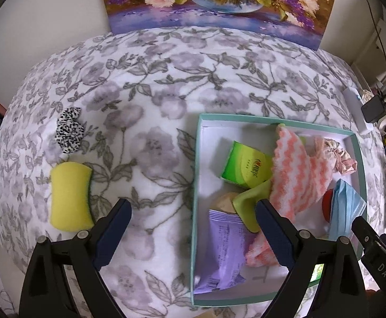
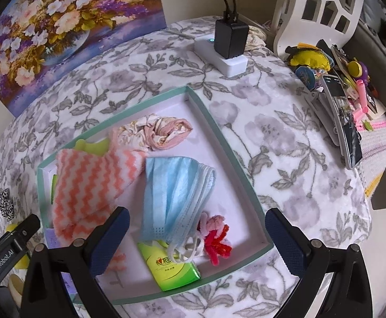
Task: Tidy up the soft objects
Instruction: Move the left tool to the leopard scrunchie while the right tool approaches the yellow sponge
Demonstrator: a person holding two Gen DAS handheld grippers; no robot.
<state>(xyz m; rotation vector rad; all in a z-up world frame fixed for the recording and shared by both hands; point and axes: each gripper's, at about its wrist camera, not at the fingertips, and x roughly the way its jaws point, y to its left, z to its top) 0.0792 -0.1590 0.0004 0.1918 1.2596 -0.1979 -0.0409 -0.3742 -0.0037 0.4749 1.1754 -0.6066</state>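
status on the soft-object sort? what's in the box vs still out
Mostly done. Already in the teal box: striped cloth, blue face mask, pink scrunchie, green tissue pack, red pipe-cleaner figure, purple packet. In hand: nothing; left claw and right claw are both open and empty. Left: yellow sponge and leopard-print scrunchie, both on the blanket outside the box.

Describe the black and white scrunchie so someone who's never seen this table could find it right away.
Start at the teal-rimmed box on the flowered tablecloth, then look to the open cloth on its left. Two things lie there: a yellow sponge and, just behind it, the scrunchie. It is the only ruffled, leopard-spotted black and white piece, still outside the box.
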